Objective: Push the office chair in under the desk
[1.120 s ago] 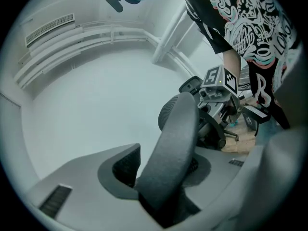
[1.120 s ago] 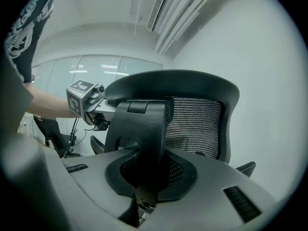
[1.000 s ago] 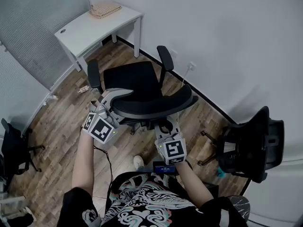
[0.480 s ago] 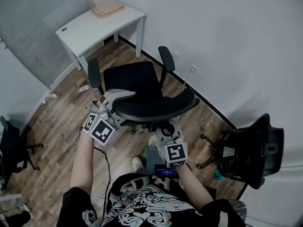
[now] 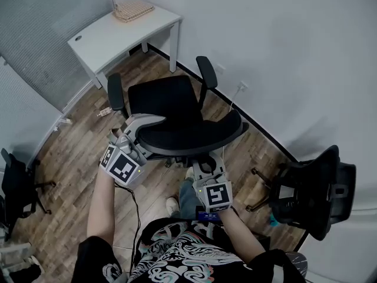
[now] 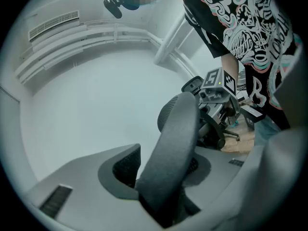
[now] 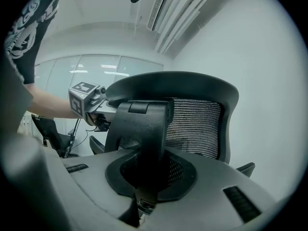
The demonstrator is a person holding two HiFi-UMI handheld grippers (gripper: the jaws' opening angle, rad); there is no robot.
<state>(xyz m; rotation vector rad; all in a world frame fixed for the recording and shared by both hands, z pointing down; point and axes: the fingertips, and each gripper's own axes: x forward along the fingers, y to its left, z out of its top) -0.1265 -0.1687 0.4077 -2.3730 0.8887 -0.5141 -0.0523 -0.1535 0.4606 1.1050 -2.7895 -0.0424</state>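
Note:
The black office chair stands on the wood floor with its seat toward the white desk at the upper left. Its curved backrest faces me. My left gripper is shut on the backrest's left rim, which runs up between its grey jaws. My right gripper is shut on the black plastic spine behind the mesh back. The chair's two armrests point toward the desk, and a stretch of floor separates chair and desk.
A second black chair stands at the right by the white wall. Another dark chair is at the left edge. A woven pad lies on the desk. A cable hangs from a wall socket. A frosted partition runs along the left.
Both grippers keep their hold on the chair back. My hands have dropped slightly in the view and my leg has come forward under the backrest; the chair has barely shifted.

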